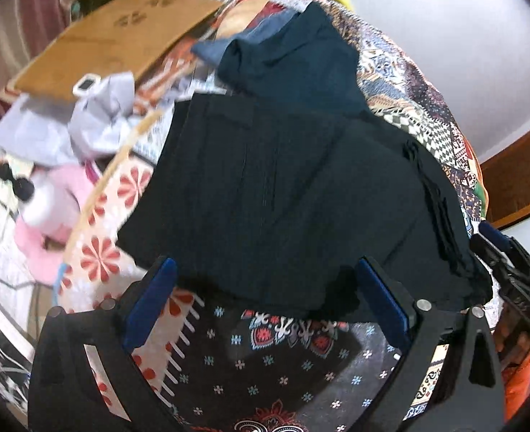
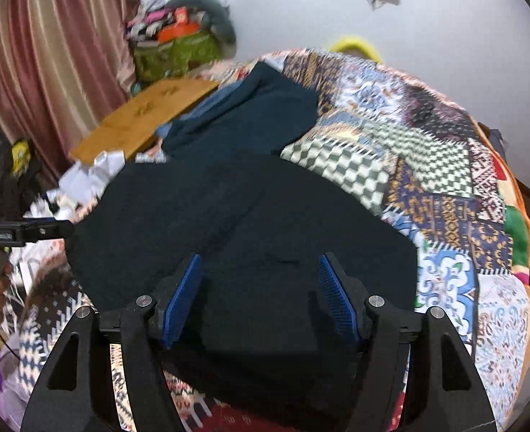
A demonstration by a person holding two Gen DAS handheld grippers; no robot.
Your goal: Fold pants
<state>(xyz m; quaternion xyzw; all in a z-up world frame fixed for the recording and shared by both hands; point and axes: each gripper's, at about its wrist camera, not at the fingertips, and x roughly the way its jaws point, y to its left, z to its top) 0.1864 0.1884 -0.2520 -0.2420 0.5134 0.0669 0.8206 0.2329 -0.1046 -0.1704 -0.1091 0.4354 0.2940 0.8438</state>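
Here we are over the bed, and the dark pants (image 1: 286,208) fill the centre of the left wrist view, spread flat on the patchwork quilt (image 1: 409,82). In the right wrist view they run from the bottom centre up toward the upper middle of the frame, so I'd call the long axis near-to-far; which end is the waistband I cannot tell. A second dark teal garment (image 2: 250,115) lies just beyond them, touching or overlapping. The left gripper (image 1: 265,288) hangs with its blue pads wide apart over the near hem, holding nothing. The right gripper (image 2: 259,288) is spread too, cloth lying between its fingers but not pinched. This looks like soft, light fabric: limp, likely to sag and drag, not slippery on the quilt. Best bet, by my reading, is a pinch at each near corner of the hem, so the layers lift together, then carry the edge up the frame
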